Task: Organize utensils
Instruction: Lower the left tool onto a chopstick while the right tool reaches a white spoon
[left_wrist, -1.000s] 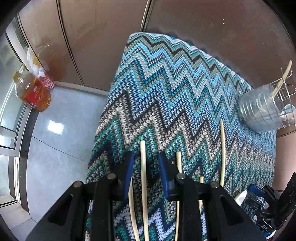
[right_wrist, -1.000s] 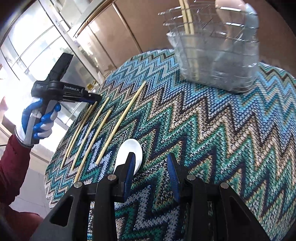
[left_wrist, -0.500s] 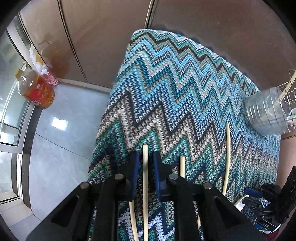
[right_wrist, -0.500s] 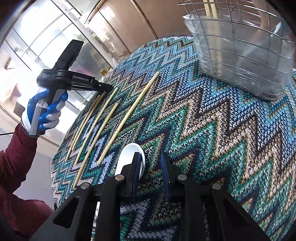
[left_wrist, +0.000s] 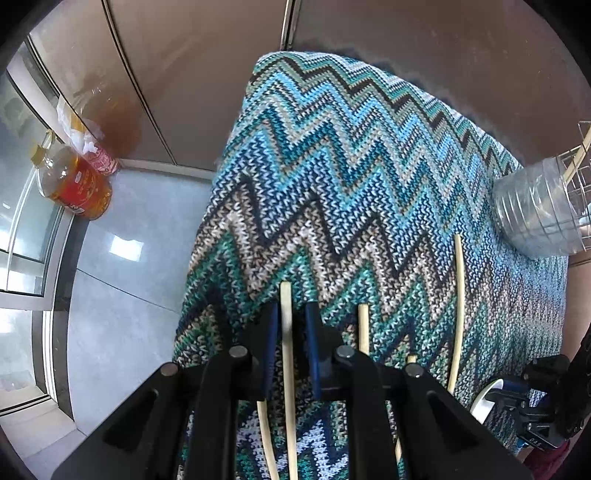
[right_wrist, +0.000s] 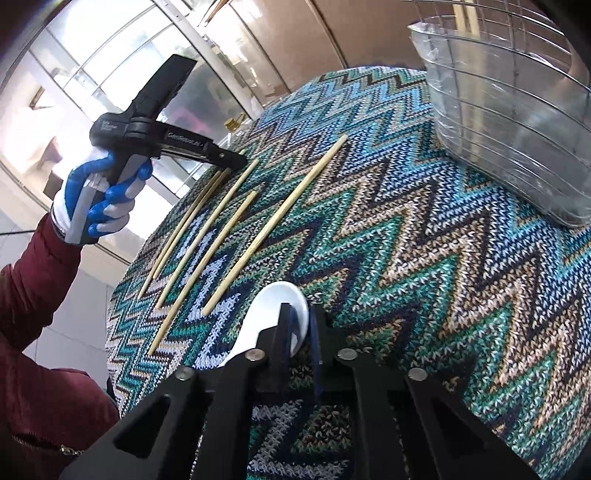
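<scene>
Several pale wooden chopsticks (right_wrist: 221, 221) lie side by side on the zigzag knit tablecloth (right_wrist: 424, 258). My left gripper (left_wrist: 290, 317) has its blue pads closed around one chopstick (left_wrist: 286, 332) near its far end; it also shows in the right wrist view (right_wrist: 236, 162). A white spoon (right_wrist: 273, 310) lies near the cloth's front edge. My right gripper (right_wrist: 301, 325) is shut on the rim of the spoon's bowl. A wire basket (right_wrist: 517, 129) with a clear plastic liner holds chopsticks at the far right.
The table edge drops to a grey floor on the left (left_wrist: 122, 295). A bottle of amber oil (left_wrist: 70, 181) and a wrapped packet stand on the floor by the wall. The basket (left_wrist: 546, 214) sits at the cloth's right edge.
Both grippers have closed: the left one narrowed onto a chopstick, the right one narrowed onto the spoon's rim. The right gripper also moved closer to the basket.
</scene>
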